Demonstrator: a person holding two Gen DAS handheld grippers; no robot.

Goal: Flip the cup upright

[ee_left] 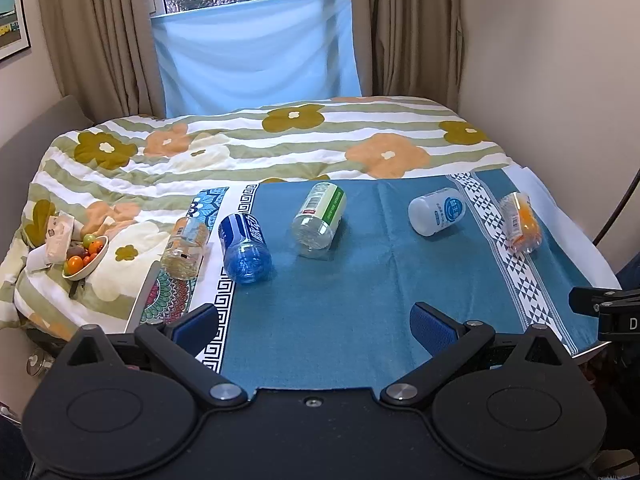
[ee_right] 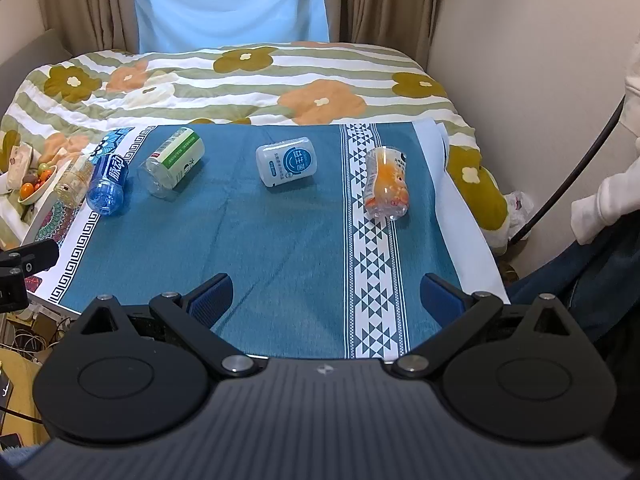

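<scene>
Several cut-bottle cups lie on their sides on a teal cloth (ee_left: 340, 300) (ee_right: 280, 240). From left: a clear yellowish cup (ee_left: 185, 249) (ee_right: 74, 182), a blue cup (ee_left: 245, 249) (ee_right: 108, 190), a clear cup with green label (ee_left: 319, 220) (ee_right: 172, 162), a white cup (ee_left: 437, 211) (ee_right: 287, 162) and an orange cup (ee_left: 521, 222) (ee_right: 387, 184). My left gripper (ee_left: 316, 326) is open and empty, above the cloth's near edge. My right gripper (ee_right: 326, 300) is open and empty, also near the front edge.
A bowl of small fruit (ee_left: 85, 258) (ee_right: 36, 184) sits at the left on a flowered quilt (ee_left: 260, 144) (ee_right: 240, 80). Walls stand at the right, curtains and a window behind. A person's sleeve (ee_right: 608, 200) is at the right.
</scene>
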